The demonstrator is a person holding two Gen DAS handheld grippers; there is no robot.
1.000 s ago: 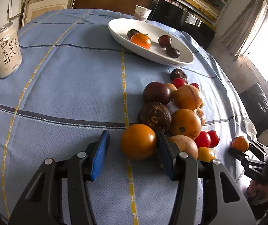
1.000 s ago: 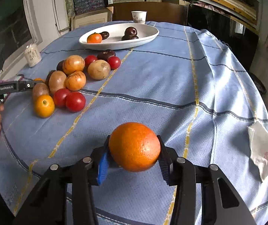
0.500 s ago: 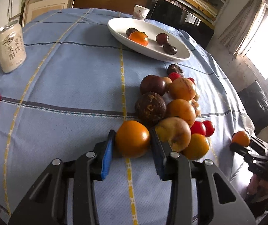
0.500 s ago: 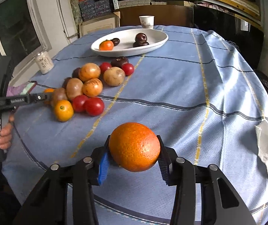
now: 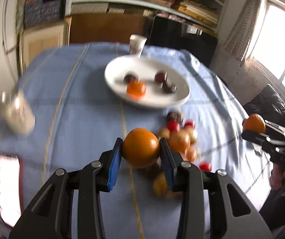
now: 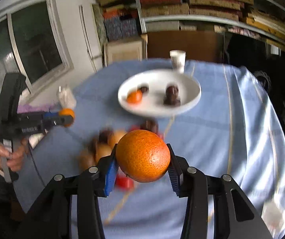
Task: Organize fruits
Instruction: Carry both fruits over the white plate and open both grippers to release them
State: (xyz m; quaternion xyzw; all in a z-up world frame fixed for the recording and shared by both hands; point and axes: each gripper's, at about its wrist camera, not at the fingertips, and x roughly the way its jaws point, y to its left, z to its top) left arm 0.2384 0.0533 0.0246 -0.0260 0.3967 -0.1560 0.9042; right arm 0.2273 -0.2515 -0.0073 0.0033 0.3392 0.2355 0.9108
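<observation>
Drink can (image 5: pixel 18 113), table's left edge. Left gripper (image 5: pixel 140 155): clamped on 1 smooth orange fruit (image 5: pixel 140 148), held above the blue tablecloth (image 5: pixel 78 119). White dish (image 5: pixel 180 99): 4 fruits. Right gripper (image 6: pixel 142 166): clamped on 1 pitted orange (image 6: pixel 143 155), above the loose fruit pile (image 6: pixel 102 151).

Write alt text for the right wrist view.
The right gripper clamps a large orange above a blue-clothed table. Beyond, blurred, a white dish holds fruit; at left, the left gripper grips a smaller orange fruit.
</observation>
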